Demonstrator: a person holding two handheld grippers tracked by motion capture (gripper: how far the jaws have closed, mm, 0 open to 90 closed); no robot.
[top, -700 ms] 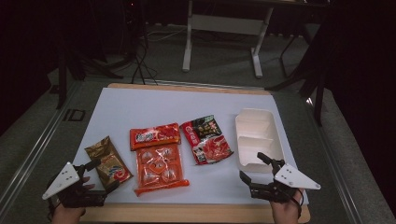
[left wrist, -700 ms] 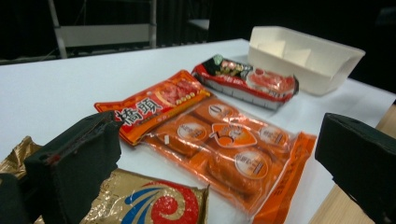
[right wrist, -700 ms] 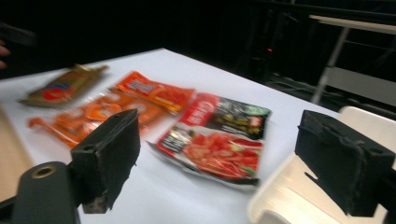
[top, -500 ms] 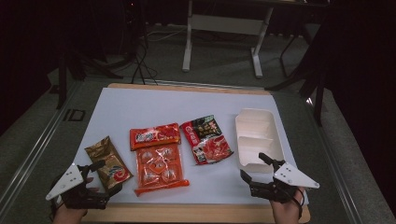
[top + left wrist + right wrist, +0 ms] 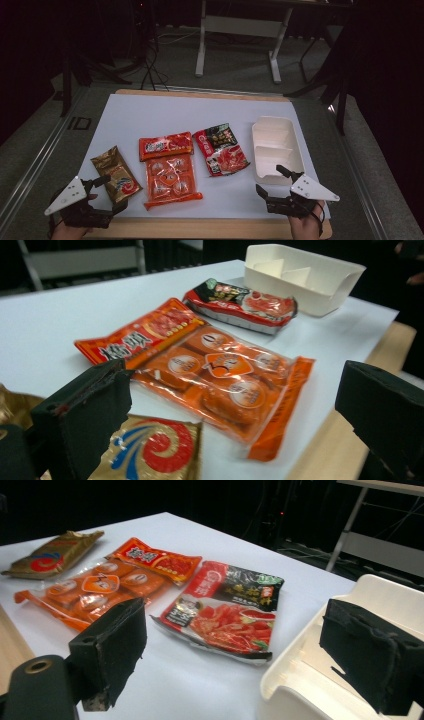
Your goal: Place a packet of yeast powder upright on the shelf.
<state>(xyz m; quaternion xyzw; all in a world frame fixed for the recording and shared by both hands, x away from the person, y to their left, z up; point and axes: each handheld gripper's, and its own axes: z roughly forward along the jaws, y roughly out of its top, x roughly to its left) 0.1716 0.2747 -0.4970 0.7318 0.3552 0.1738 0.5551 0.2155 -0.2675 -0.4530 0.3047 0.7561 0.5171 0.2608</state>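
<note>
High view: a person's two hands rest at the bottom edge of the counter (image 5: 150, 107), the left gripper (image 5: 102, 195) at lower left with its jaws apart beside a gold packet (image 5: 116, 173), the right gripper (image 5: 270, 182) at lower right, jaws apart and holding nothing, just below a white divided tray (image 5: 278, 147). Between them lie an orange multipack (image 5: 170, 181), a red packet (image 5: 166, 145) touching its upper edge, and a red-and-black pouch (image 5: 221, 148).

Left gripper view: the gold packet (image 5: 155, 452) sits at the bottom of the frame between the spread jaws, untouched, with the orange multipack (image 5: 225, 382) in the centre and the tray (image 5: 305, 275) at upper right.

Right gripper view: the tray (image 5: 320, 665) fills the lower right under one jaw; the pouch (image 5: 225, 612) lies centre frame.

The work looks to be at its start, nothing yet picked up and the tray compartments bare. The likely next move is to lower the left gripper onto the gold packet's edge and close, which calls for catching a thin, flat wrapper without sliding it.
</note>
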